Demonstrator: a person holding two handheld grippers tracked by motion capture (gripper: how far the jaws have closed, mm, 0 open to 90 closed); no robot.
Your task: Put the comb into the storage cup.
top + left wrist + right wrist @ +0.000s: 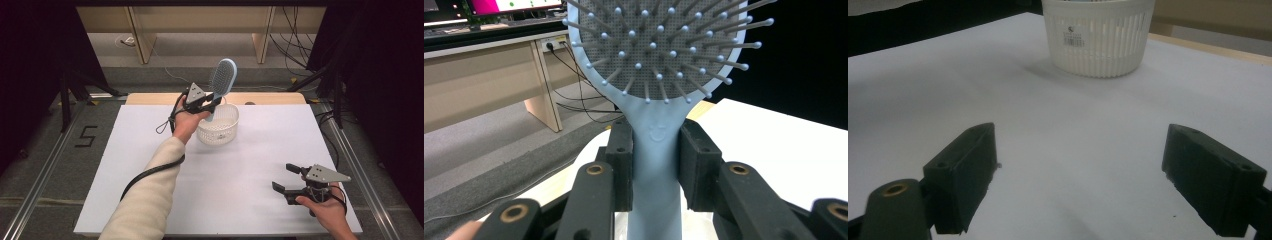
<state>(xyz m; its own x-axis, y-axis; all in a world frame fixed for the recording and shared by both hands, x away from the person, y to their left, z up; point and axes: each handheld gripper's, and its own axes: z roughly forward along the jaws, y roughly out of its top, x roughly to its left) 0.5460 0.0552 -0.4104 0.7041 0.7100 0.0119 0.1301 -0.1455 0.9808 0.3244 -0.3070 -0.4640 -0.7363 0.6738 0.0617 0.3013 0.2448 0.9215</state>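
Left gripper view shows the left gripper (656,165) clamping the blue hairbrush (659,75) handle between both pads, bristles facing camera, while high view shows it raised over the white basket (218,131); right gripper (286,178) spread wide, holding nothing.

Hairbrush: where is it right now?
High view: the hairbrush is clamped in the left gripper, held over the white basket's rim at the table's far middle.

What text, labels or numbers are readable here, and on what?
"5": black tape figure on the floor left of the table.
Sticker on the white basket: barcode and small print, too blurred to read.
Embossed mark on the hairbrush handle: unreadable.
Nothing else legible.
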